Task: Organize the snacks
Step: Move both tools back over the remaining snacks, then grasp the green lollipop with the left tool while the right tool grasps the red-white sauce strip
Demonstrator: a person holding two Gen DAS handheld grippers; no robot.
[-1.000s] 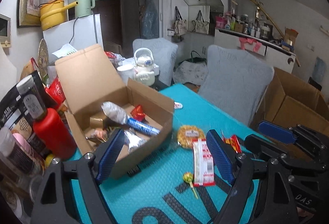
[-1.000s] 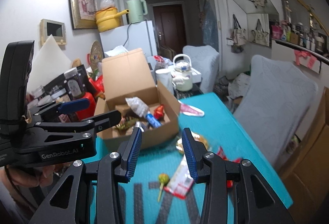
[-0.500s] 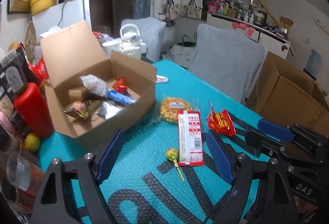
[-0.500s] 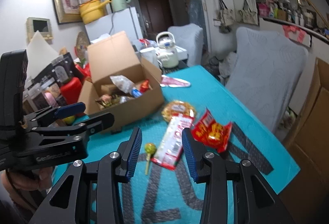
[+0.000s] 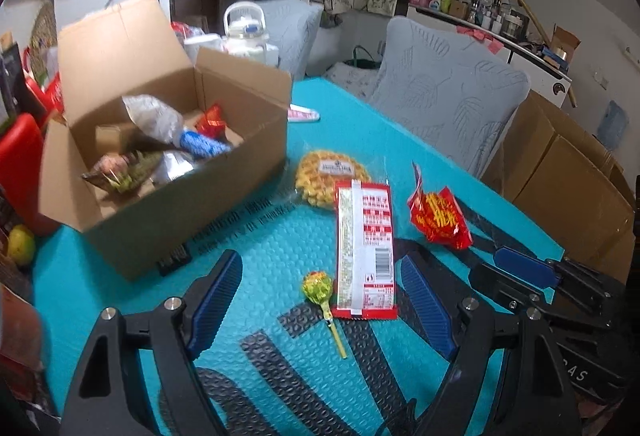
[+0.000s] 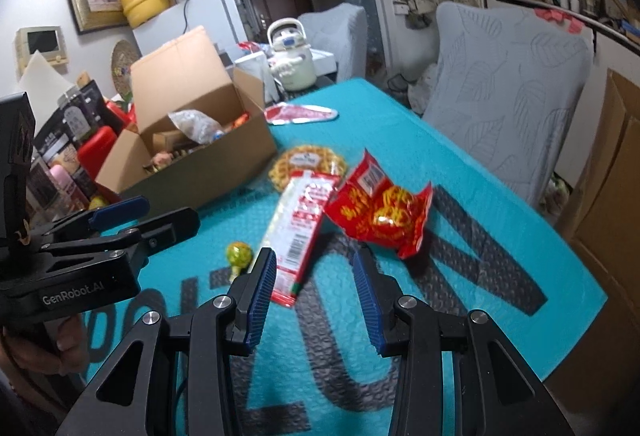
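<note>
An open cardboard box (image 5: 172, 212) (image 6: 208, 168) holding several snacks stands at the left of the teal table mat (image 5: 260, 248). Loose on the mat lie a round waffle pack (image 5: 320, 172) (image 6: 306, 162), a long red-and-white packet (image 5: 364, 240) (image 6: 302, 228), a crinkled red bag (image 5: 438, 220) (image 6: 380, 216) and a green lollipop (image 5: 317, 286) (image 6: 239, 254). My left gripper (image 5: 322, 300) (image 6: 132, 220) hovers wide open above the lollipop and the packet's near end. To its right, my right gripper (image 6: 314, 300) (image 5: 516, 278) stands narrowly open and empty, just short of the red bag.
A red canister (image 5: 18, 164), bottles and a lemon (image 5: 20, 244) crowd the table's left edge. A flat red-and-white wrapper (image 6: 300, 114) lies behind the box. A grey padded chair (image 5: 448, 112) and big cartons (image 5: 568, 188) stand off the right edge. A white kettle (image 6: 288, 56) sits behind.
Both grippers have sunk toward the table and tipped further down, so the loose snacks now sit closer. Neither gripper's jaws have changed width.
</note>
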